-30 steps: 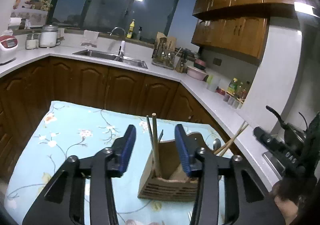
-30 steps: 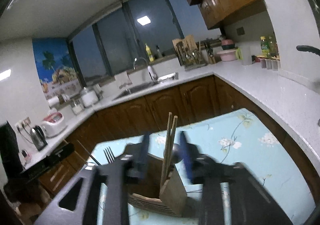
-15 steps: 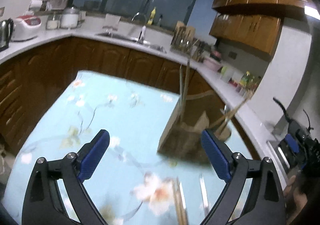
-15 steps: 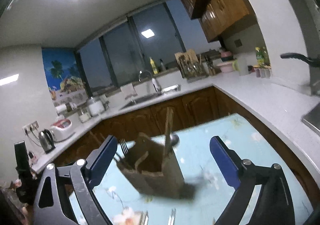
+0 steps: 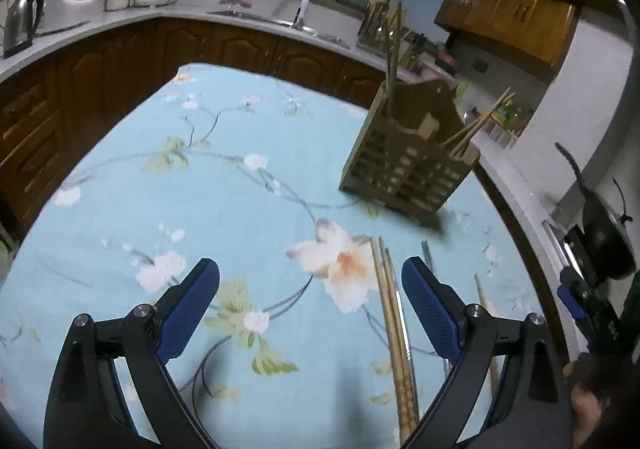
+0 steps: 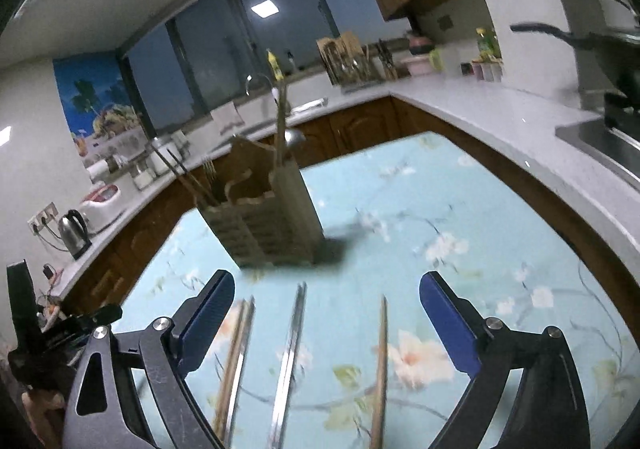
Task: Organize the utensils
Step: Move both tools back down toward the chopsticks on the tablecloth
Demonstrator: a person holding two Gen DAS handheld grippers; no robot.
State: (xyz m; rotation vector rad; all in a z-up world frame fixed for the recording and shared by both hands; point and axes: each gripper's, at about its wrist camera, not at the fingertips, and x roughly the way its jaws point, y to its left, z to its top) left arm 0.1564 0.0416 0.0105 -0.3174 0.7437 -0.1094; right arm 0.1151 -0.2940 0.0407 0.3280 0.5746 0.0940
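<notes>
- Both our grippers, left (image 5: 310, 301) and right (image 6: 326, 313), gape empty.
- We should pinch one chopstick (image 6: 379, 361) mid-shaft, then lift toward the holder (image 6: 266, 217).

Windows (image 6: 224, 61): dark, reflecting a ceiling light
Cabinets (image 5: 508, 15): brown wood
Counter (image 6: 492, 105): white
Tabletop (image 5: 224, 209): blue floral cloth

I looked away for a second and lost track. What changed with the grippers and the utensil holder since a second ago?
Both grippers drew back from the wooden utensil holder and opened wide: left gripper, right gripper. Each now hangs empty over loose chopsticks on the floral tablecloth. The holder stays upright, its chopsticks inside.
</notes>
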